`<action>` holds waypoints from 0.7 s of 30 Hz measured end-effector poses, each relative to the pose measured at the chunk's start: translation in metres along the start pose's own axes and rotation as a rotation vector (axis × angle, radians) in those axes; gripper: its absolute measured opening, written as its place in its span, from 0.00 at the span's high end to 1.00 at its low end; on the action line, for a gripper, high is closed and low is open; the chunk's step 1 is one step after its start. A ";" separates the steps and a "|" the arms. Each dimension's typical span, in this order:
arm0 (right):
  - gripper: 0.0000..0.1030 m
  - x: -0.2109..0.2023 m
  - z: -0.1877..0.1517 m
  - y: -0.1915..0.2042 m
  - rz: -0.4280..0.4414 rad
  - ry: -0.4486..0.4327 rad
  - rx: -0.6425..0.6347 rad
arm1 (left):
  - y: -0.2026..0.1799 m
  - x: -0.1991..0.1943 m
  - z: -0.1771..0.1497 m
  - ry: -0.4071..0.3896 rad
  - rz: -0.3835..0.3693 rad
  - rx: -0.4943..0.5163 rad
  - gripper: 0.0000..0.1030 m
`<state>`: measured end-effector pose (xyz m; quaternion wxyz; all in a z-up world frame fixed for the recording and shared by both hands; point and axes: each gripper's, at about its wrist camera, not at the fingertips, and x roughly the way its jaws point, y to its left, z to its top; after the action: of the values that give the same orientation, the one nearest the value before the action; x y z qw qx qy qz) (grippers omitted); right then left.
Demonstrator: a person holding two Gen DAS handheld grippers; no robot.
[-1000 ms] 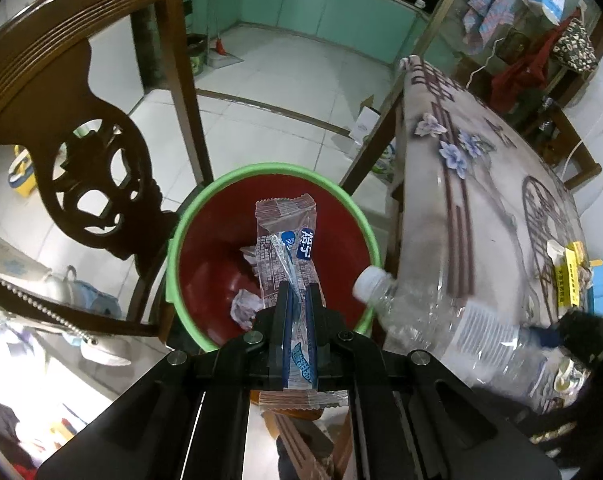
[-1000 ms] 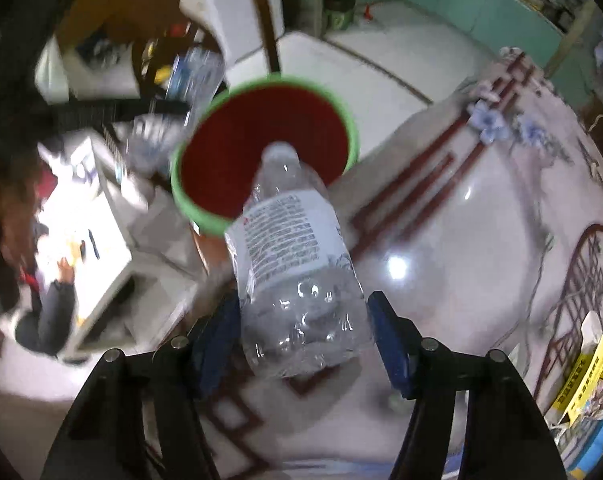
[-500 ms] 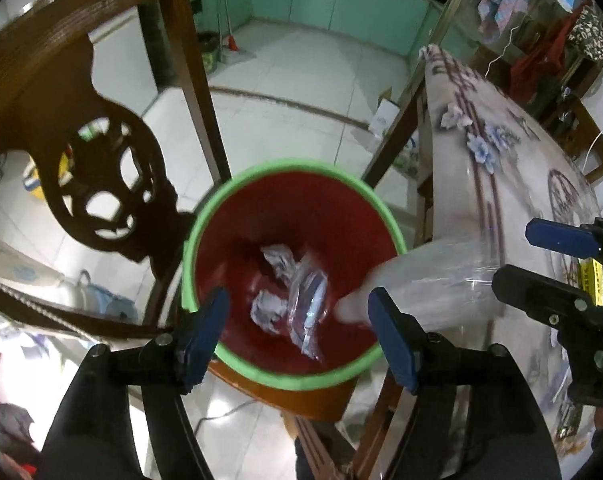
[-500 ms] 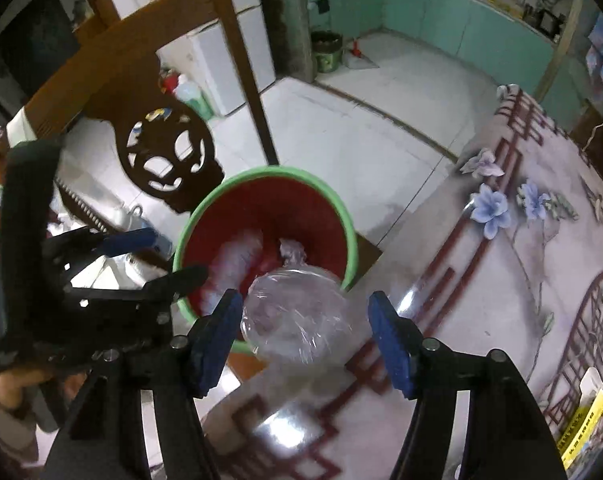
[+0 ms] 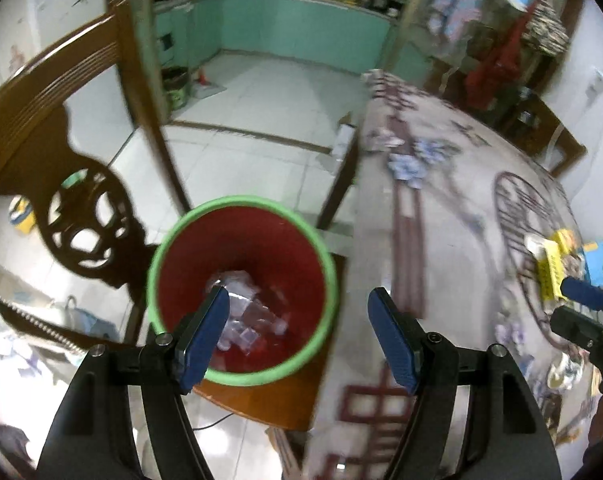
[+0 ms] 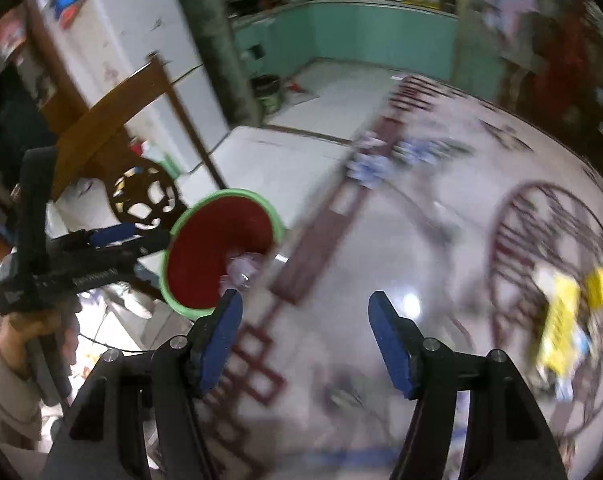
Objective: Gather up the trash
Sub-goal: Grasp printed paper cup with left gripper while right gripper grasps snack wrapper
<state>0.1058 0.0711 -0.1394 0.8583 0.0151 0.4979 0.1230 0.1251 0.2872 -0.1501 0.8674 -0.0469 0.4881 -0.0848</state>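
Since the earlier frames, wrapper and bottle have been released into the bin (image 5: 241, 292), and both the left gripper (image 5: 297, 332) and right gripper (image 6: 303, 338) are now spread wide and empty. Remaining litter (image 6: 561, 316) lies well apart on the table (image 6: 381, 264); it should be approached squarely and lifted before closing. Inside the bin the bottle (image 5: 245, 312) is too blurred for its long axis or pointing to be judged.

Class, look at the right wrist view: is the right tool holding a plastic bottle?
No. The right tool is open with only the patterned table between its fingers.
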 end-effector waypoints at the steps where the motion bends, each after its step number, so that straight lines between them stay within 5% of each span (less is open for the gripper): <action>1: 0.37 -0.008 -0.011 -0.014 -0.021 -0.001 0.031 | -0.011 -0.001 -0.001 0.000 -0.009 0.020 0.31; 7: 0.37 -0.060 -0.067 -0.099 -0.106 -0.002 0.172 | -0.093 -0.005 -0.009 0.005 -0.078 0.138 0.31; 13: 0.37 -0.135 -0.144 -0.213 -0.311 0.062 0.272 | -0.191 -0.015 -0.037 0.026 -0.219 0.298 0.31; 21: 0.37 -0.222 -0.295 -0.329 -0.379 0.210 0.612 | -0.346 -0.012 -0.112 0.161 -0.456 0.653 0.31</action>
<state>-0.1879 -0.3267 -0.1475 0.7660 0.1658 0.5908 -0.1917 -0.0124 -0.0497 -0.1413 0.7546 0.1308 0.4790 -0.4290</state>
